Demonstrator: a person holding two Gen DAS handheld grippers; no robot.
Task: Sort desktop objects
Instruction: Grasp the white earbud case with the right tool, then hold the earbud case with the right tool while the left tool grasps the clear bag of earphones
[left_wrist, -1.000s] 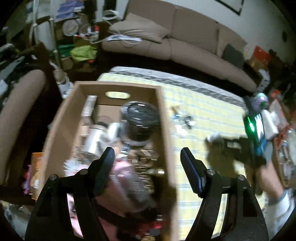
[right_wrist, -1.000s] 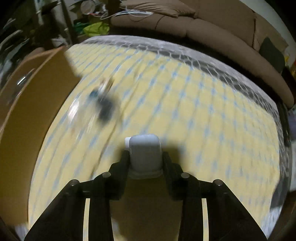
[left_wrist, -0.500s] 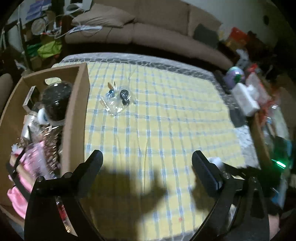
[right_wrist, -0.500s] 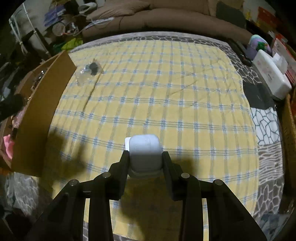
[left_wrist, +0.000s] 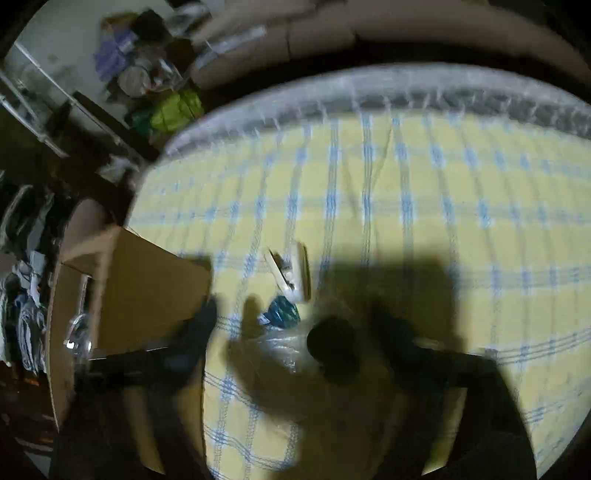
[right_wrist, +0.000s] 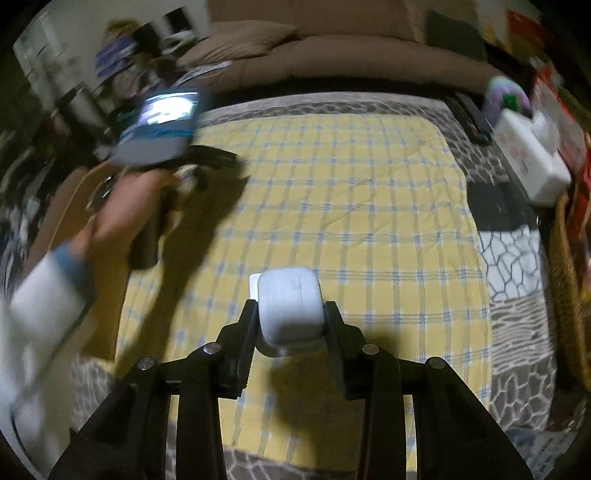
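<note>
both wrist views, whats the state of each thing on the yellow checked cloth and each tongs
small white rounded case: clamped in right tongs, lifted off cloth
clear plastic bag of small parts: lying on cloth, between left tongs that have just been closing, not pressed
brown cardboard box: open-topped, holding items

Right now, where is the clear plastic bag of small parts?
In the left wrist view, the clear plastic bag lies on the yellow checked cloth, between the left gripper fingers, just right of the cardboard box.
</note>
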